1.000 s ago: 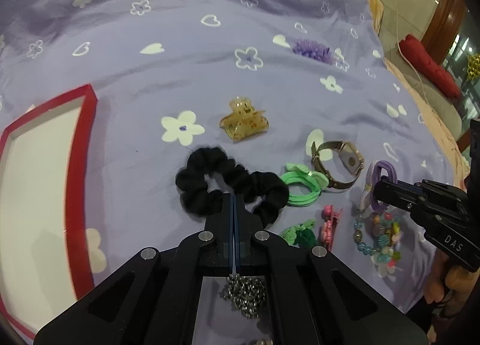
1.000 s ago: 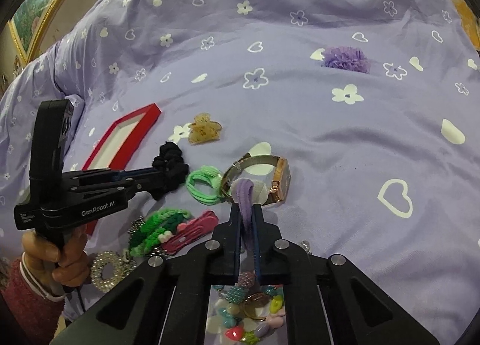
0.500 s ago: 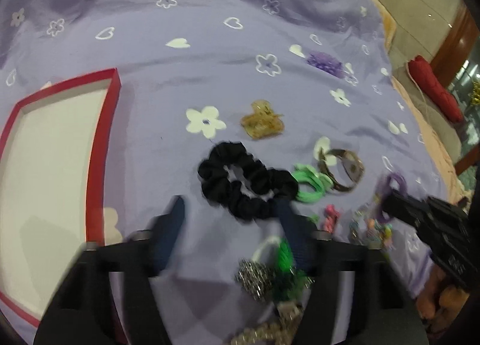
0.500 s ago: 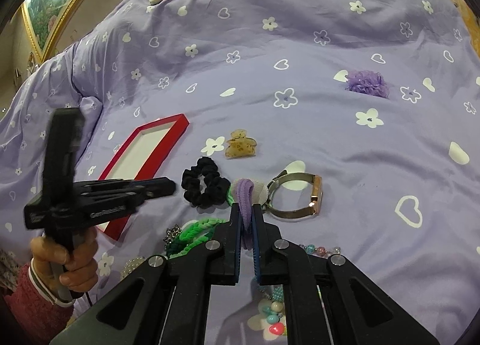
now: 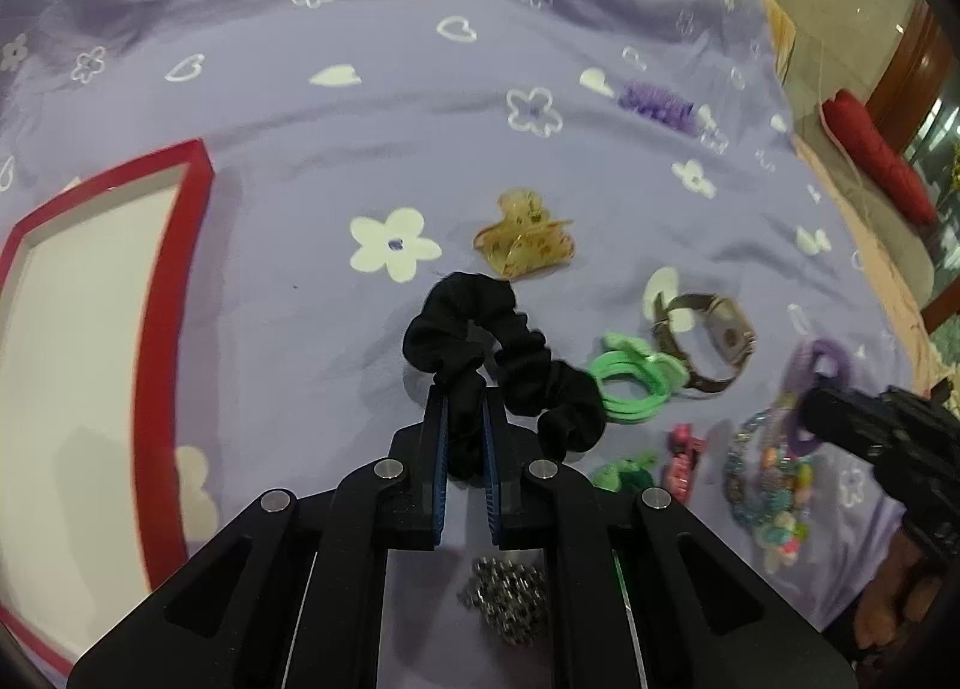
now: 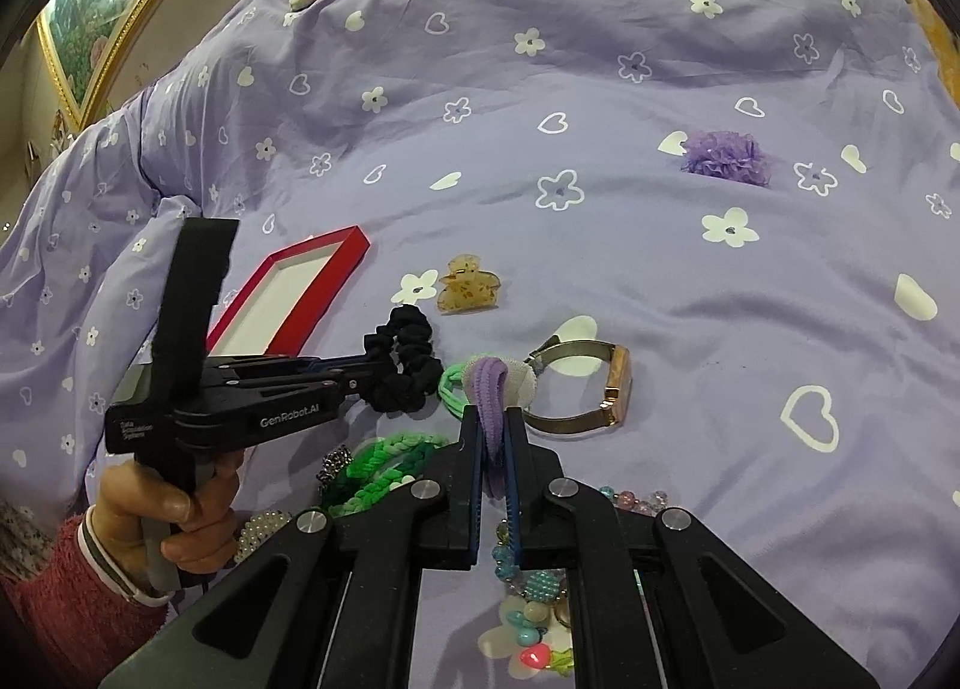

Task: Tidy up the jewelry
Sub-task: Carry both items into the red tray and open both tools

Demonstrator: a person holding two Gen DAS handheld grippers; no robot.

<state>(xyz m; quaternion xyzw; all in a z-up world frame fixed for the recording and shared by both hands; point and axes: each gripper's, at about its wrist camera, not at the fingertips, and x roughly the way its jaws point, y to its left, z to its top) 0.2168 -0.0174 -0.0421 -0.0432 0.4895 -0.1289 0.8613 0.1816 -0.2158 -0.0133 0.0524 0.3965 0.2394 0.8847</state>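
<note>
My left tongs (image 5: 465, 407) are clenched on the black scrunchie (image 5: 480, 329), low in the middle of the left wrist view, one fold of it pinched between the blue pads while the rest loops up and to the right. My right tongs (image 6: 493, 431) grip the purple hair tie (image 6: 493, 395) the same way, low centre of the right wrist view, its loop standing above the fingertips. The red-rimmed tray (image 5: 174, 293) runs along the left edge of the left view, its white floor bare, with open purple bedspread (image 5: 336, 161) between its rim and the scrunchie. To the lower right things crowd close: green hair ties (image 5: 630, 383) touch the scrunchie, the watch (image 5: 708, 341) lies just beside those, and the bead bracelet (image 5: 762, 479) and pink clip (image 5: 681, 455) sit below. The amber claw clip (image 5: 525, 242) lies just above the scrunchie (barely apart). A purple flower piece (image 6: 729, 156) rests well apart, upper right, on wide free cloth. A small metal chain heap (image 5: 510, 599) lies under my left tongs
</note>
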